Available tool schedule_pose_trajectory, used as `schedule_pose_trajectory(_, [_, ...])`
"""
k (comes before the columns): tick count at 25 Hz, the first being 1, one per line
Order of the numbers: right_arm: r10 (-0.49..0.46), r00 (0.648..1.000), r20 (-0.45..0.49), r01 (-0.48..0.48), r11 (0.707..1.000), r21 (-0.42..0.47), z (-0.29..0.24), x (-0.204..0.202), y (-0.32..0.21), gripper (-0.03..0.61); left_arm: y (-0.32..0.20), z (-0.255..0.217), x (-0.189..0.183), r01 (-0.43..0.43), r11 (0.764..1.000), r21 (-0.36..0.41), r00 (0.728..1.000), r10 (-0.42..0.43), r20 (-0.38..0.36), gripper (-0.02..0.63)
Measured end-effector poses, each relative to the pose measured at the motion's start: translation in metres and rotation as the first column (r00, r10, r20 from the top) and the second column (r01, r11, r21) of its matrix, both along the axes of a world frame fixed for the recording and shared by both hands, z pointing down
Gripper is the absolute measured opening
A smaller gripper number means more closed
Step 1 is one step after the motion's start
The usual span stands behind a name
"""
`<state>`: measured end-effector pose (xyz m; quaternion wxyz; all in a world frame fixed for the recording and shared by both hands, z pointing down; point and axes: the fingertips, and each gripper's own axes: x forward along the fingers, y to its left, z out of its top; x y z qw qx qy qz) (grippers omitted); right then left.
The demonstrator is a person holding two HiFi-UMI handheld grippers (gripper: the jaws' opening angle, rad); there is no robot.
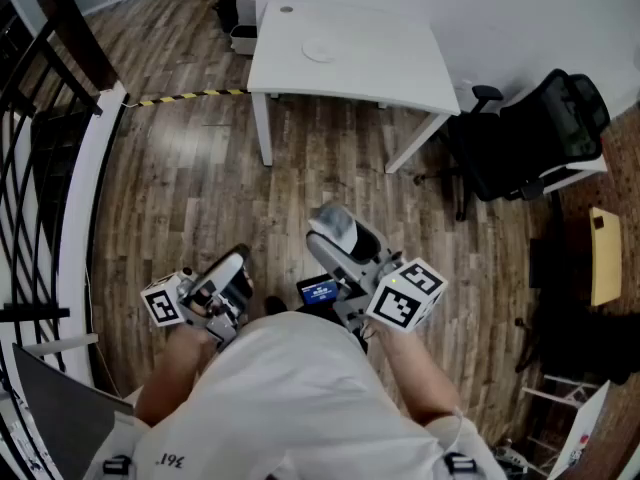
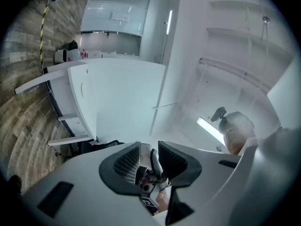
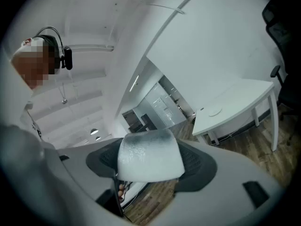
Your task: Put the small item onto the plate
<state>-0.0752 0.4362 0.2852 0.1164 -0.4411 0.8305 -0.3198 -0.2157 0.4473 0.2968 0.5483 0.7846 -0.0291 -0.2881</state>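
My right gripper point(image 1: 335, 230) point(image 3: 150, 157) is shut on the small item point(image 1: 333, 225) point(image 3: 149, 154), a pale whitish-grey block with a darker top. I hold it at waist height over the wooden floor. The plate point(image 1: 319, 50) point(image 3: 215, 111), round and white, lies on the white table point(image 1: 390, 68) point(image 3: 247, 95) some way ahead of both grippers. My left gripper point(image 1: 228, 273) point(image 2: 149, 161) points up towards the ceiling. Its jaws stand a narrow gap apart with nothing held between them.
A black office chair point(image 1: 540, 138) stands right of the table. A dark railing point(image 1: 40, 158) runs along the left. Yellow-black tape point(image 1: 190, 95) crosses the floor. A bin and a dark bag point(image 1: 238, 23) sit behind the table. A yellow-topped cabinet point(image 1: 603, 253) is at far right.
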Motion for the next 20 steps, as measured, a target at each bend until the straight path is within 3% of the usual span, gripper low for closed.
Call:
schedule_pose_trajectory(6, [0.009,1.0,-0.019,-0.007,0.996,0.086,-0.009,0.009,-0.037,0.325,-0.028,-0.005,-0.004,0.038,0.996,0.077,0.999,-0.037,-0.012,0.115])
schedule_pose_trajectory(20, [0.096,0.995,0.019,-0.097,0.994,0.051,0.008,0.05,-0.035,0.325,-0.024,0.008,0.022,-0.006,0.999,0.051,1.0,0.005,0.023,0.115])
